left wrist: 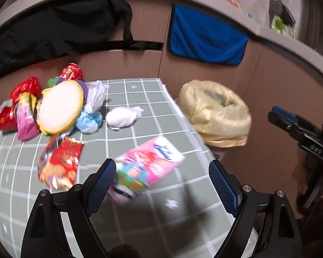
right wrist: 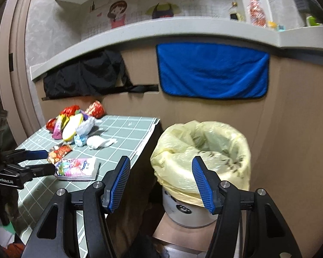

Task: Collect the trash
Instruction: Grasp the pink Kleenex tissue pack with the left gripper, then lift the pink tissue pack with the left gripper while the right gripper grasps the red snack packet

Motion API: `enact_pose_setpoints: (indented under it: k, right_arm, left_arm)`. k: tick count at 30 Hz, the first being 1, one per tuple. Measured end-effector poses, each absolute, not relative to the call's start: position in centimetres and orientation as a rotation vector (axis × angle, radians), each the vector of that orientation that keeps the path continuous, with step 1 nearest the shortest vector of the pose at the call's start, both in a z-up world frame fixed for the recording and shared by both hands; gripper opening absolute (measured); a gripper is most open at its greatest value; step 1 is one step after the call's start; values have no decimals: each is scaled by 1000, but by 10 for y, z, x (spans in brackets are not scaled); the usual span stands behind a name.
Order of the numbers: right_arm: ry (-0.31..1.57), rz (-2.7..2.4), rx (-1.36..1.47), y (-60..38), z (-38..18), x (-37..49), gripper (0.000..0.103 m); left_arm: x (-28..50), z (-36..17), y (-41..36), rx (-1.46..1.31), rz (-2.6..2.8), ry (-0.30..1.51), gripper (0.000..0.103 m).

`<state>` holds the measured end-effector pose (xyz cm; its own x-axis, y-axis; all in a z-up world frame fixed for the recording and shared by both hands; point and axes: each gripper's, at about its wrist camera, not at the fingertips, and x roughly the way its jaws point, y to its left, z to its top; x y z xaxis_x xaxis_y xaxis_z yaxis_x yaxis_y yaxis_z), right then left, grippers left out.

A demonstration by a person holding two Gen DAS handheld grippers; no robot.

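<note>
A pink tissue pack [left wrist: 148, 167] lies on the green checked table [left wrist: 140, 107], just ahead of my open, empty left gripper [left wrist: 162, 172]; its left finger is beside the pack's near end. A red snack wrapper [left wrist: 59, 163], a white crumpled paper [left wrist: 121, 117] and a heap of wrappers around a round yellow-rimmed lid [left wrist: 58, 107] lie farther left. The bin with the yellow bag [left wrist: 215, 111] stands right of the table. My right gripper [right wrist: 160, 172] is open and empty, hovering near the bin [right wrist: 204, 152]. The pack [right wrist: 77, 168] and left gripper [right wrist: 43, 161] also show there.
A brown cardboard wall [right wrist: 290, 129] stands behind the table and bin, with a blue towel [right wrist: 213, 71] and a black bag [right wrist: 86, 75] hanging from a grey ledge [right wrist: 161, 28]. The table's right edge [right wrist: 148, 137] runs close to the bin.
</note>
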<state>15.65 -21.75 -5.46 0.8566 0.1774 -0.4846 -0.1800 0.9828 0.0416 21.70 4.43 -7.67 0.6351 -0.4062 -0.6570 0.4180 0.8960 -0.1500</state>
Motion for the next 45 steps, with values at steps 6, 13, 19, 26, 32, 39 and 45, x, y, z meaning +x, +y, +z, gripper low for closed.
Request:
enact_pose_setpoints:
  k: [6,13,19,26,32,39,45]
  right_arm:
    - [575,214,-22,-207,-74,169,57]
    - [610,223,-19,-207,-80,172,57]
    - [621,231,-1,-208,-81,172,57]
    - [611,231,-18,-204,-75,166,57]
    - [588,238,-21,-197,-63,164,57]
    - [644,418,-25,-135,-66,184,57]
    - [701,583,-96,-43,-72,210,57]
  left_arm:
    - [263,-98,40,64,-534,843,88]
    - [257,-112,39,23,-535,914,88]
    - [232,-112,31,10,-456,883,81]
    - [247,-126,11,137,-366,914,65]
    - [229,-108,47,-36,-339,904,55]
    - [170,-58,155,-223,-7,687,54]
    - [149,-44,219,-292,179,591,54]
